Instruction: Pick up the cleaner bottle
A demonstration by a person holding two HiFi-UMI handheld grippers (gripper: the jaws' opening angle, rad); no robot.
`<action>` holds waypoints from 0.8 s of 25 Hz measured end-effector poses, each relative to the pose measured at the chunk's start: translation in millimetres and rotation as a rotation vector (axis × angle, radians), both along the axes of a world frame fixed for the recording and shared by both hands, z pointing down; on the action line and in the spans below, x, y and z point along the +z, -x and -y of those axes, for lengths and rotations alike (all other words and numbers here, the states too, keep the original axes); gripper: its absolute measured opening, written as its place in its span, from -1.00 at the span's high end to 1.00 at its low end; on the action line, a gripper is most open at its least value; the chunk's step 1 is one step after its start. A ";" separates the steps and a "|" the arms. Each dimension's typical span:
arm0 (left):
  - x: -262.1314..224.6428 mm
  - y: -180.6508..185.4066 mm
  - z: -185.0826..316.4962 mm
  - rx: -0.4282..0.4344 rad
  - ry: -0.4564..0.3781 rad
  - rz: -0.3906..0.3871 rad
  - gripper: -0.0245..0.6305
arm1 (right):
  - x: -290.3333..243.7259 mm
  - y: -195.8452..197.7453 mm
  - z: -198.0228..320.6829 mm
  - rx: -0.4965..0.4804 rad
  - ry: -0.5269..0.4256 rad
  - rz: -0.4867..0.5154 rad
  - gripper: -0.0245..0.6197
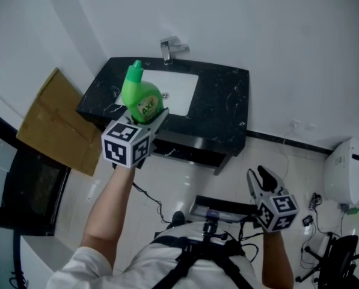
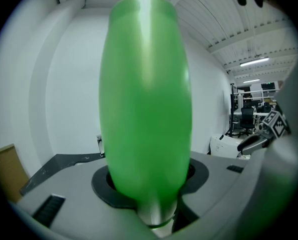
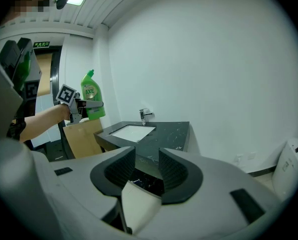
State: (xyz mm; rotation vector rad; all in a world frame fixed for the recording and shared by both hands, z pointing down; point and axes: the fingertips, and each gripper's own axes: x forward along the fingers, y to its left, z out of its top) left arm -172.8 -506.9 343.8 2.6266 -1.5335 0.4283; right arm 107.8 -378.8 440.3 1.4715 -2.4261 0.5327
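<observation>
Black marbled bench point(image 1: 222, 104) with white basin point(image 1: 174, 91) against plain white walls point(image 1: 269, 23); left tongs point(image 1: 149, 119) clasp a glossy green cleaner bottle point(image 1: 141, 96), right tongs point(image 1: 260, 178) gape empty.

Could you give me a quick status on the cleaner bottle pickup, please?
Left gripper shut on green cleaner bottle, upright, lifted clear of the sink counter. Right gripper open, empty, held low. Nothing in the way.

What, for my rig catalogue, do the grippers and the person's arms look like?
Both the left gripper and right gripper have light grey bodies, each bearing a white cube with black square markers. The right one's pads are dark and ribbed. The person wears a white short sleeve.
</observation>
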 end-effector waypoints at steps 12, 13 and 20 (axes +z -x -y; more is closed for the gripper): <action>8.1 3.3 -24.8 -0.014 0.007 -0.016 0.39 | -3.1 5.7 -1.6 -0.009 0.003 0.000 0.49; 8.4 3.2 -26.9 -0.012 0.008 -0.017 0.39 | -4.0 5.8 -1.6 -0.008 0.001 0.000 0.49; 14.6 10.3 -41.2 -0.018 0.015 -0.011 0.39 | -6.3 15.8 0.1 -0.024 -0.006 0.003 0.49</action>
